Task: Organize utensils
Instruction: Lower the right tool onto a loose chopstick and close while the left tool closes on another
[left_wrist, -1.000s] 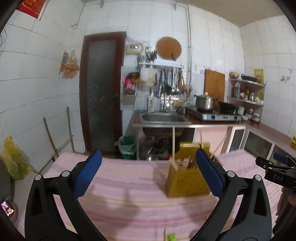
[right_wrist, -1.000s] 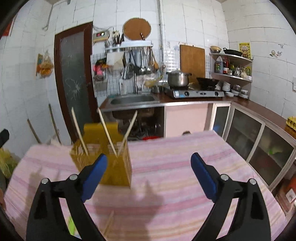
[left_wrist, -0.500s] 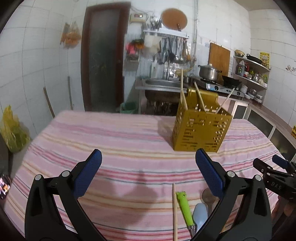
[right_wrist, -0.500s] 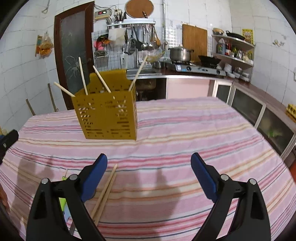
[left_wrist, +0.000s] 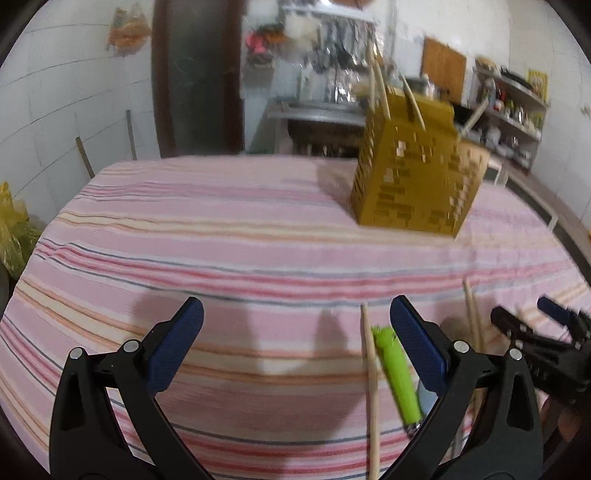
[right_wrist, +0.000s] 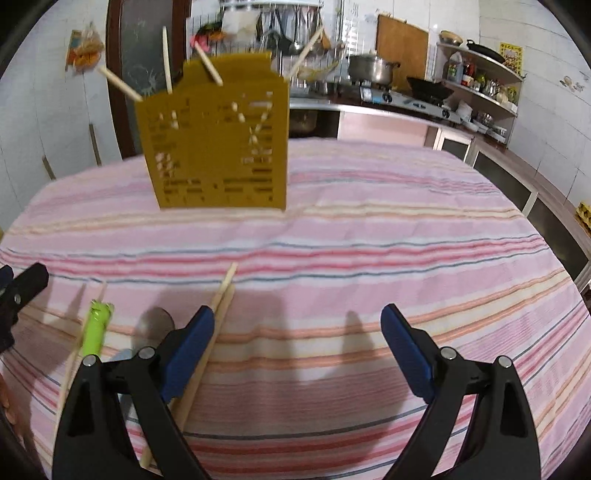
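Both grippers hang above the striped pink tablecloth (right_wrist: 369, 229) with jaws spread wide and empty: left gripper (left_wrist: 295, 347), right gripper (right_wrist: 297, 350). Just beyond them lie a lime-green-handled utensil (left_wrist: 397, 373), what looks like a spoon (right_wrist: 157, 325) through the blur, and loose wooden chopsticks (right_wrist: 207, 343). Farther back stands a perforated mustard-yellow plastic caddy (right_wrist: 218, 144), several slanting chopsticks inside.

both tools pitched down and dropped toward counter (left_wrist: 221, 236), holder (right_wrist: 218, 136) now high in frame, chopsticks (right_wrist: 207, 339), green handle (left_wrist: 397, 376) and spoon (right_wrist: 157, 323) now in view, frames motion-blurred
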